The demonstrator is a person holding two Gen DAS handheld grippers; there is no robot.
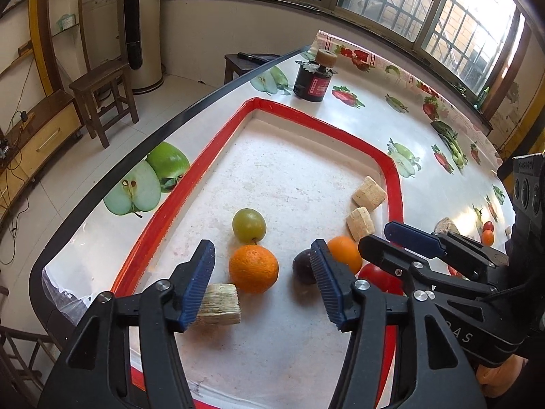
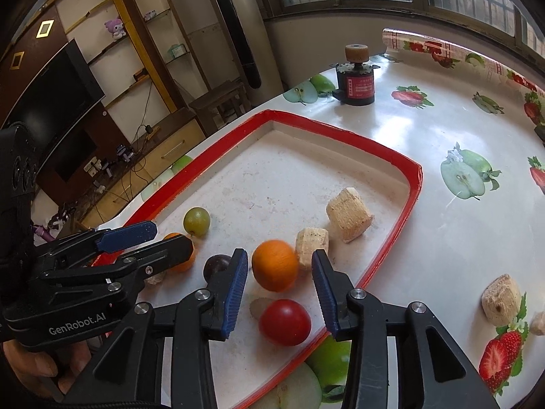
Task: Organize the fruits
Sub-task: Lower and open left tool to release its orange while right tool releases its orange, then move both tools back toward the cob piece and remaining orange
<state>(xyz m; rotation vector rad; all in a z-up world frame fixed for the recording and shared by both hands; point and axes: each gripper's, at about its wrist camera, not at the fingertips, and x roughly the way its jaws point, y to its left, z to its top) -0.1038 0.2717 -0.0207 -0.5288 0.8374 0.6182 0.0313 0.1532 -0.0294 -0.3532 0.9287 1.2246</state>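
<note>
Glossy plastic tablecloth (image 2: 408, 129); matt scuffed tray (image 1: 272, 170) floor; dimpled orange (image 1: 253, 268) peel; ribbed blue tongs pads (image 1: 201, 283).

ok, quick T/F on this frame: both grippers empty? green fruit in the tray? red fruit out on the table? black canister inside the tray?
1. Both the left gripper and the right gripper are open and hold nothing. True.
2. The green fruit lies inside the red-rimmed tray. True.
3. The red fruit lies on the tablecloth outside the tray. False: it lies in the tray, near its corner.
4. The black canister stands in the tray. False: it stands on the table beyond the tray's far rim.
</note>
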